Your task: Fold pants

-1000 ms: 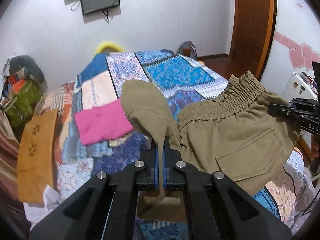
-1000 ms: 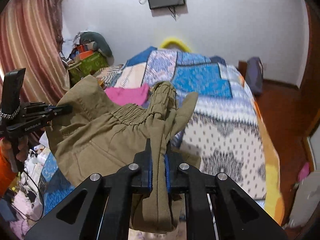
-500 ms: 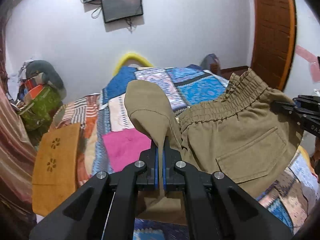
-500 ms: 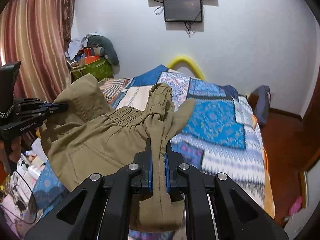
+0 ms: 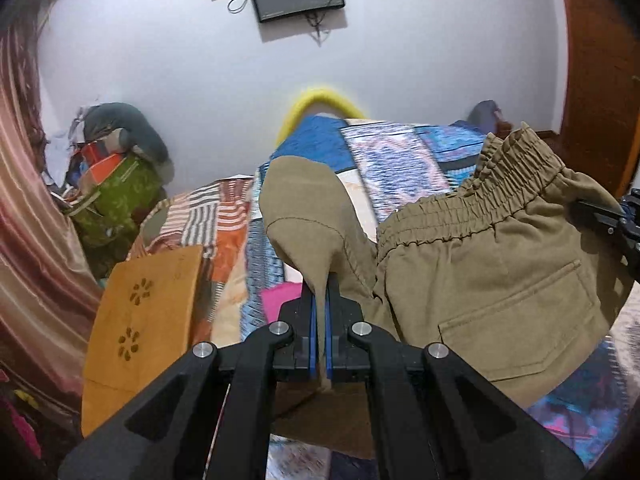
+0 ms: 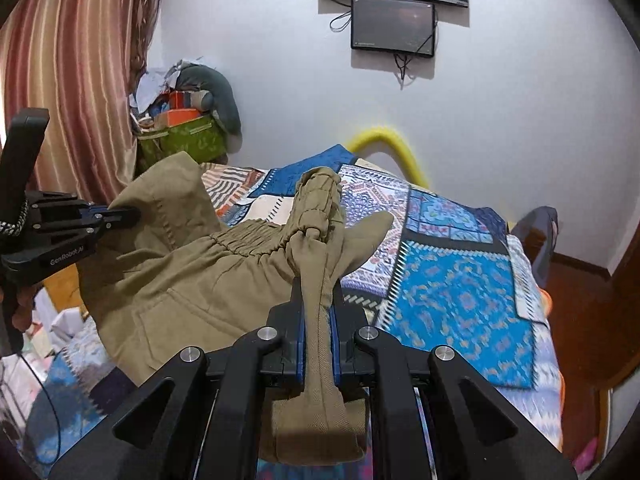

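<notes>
Khaki pants with an elastic waistband and a back pocket hang in the air between both grippers, above the patchwork bed. My left gripper is shut on one edge of the pants; a flap of cloth stands up above its fingers. My right gripper is shut on the bunched waistband end of the pants. In the right wrist view the left gripper shows at the left, pinching the cloth. In the left wrist view the right gripper shows at the right edge.
The patchwork bedspread lies below. A pink folded garment lies on the bed under the left gripper. An orange cloth hangs at the left bed edge. A pile of bags stands by the striped curtain. A screen hangs on the wall.
Both grippers have risen and tilted upward with the pants held between them; more wall and the screen show, and the pink garment has slid low behind the left fingers.
</notes>
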